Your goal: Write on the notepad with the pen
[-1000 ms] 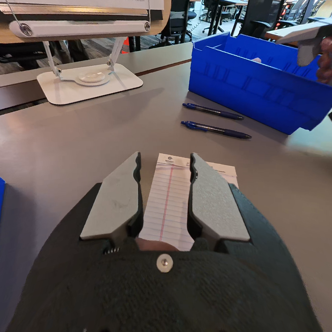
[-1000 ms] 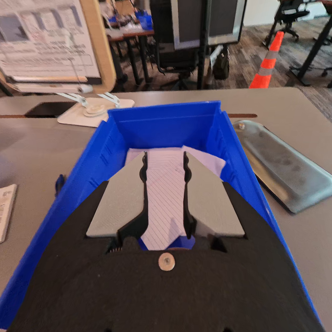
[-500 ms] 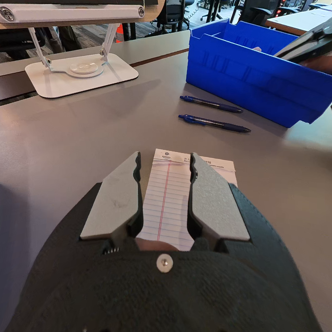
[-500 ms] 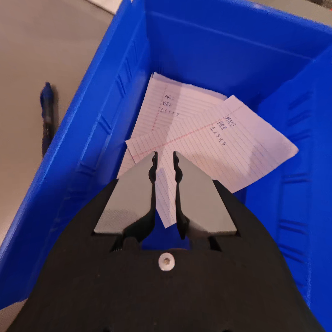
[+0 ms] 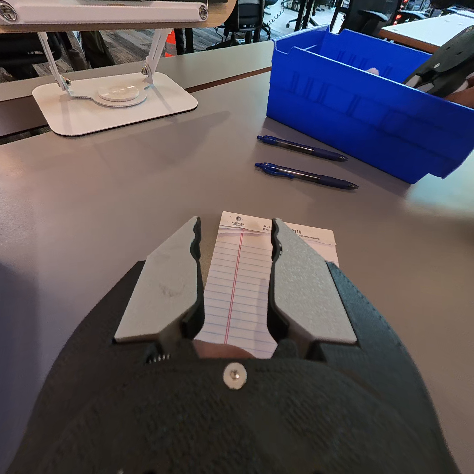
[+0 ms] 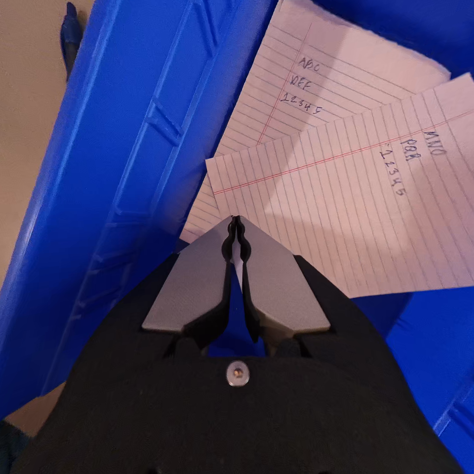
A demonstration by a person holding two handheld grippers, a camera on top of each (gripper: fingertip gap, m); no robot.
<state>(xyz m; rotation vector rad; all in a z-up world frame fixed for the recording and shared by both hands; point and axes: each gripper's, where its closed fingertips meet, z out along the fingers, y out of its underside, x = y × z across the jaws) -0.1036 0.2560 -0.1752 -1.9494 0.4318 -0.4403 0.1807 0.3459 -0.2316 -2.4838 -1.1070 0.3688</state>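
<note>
the likeliest trouble: the right gripper (image 6: 235,218) is down inside the blue bin (image 6: 123,154) among loose lined sheets (image 6: 346,218) rather than anywhere near a pen, and its tips are pressed together. a thin white edge shows between the fingers lower down, so it may be nipping the corner of a sheet, though that is hard to make out from this angle. if it lifts now, a sheet could drag out, or slip free halfway and fall on the table.

the left gripper (image 5: 236,223) hovers over the notepad (image 5: 238,282) with its jaws spread wide, holding nothing; whether it touches the paper i cannot tell. unpinned, the pad could skate once writing begins.

the notepad lies flat on the grey table (image 5: 128,192), blank page up. two blue pens (image 5: 305,175) lie beyond it, just beside the bin, both untouched.
</note>
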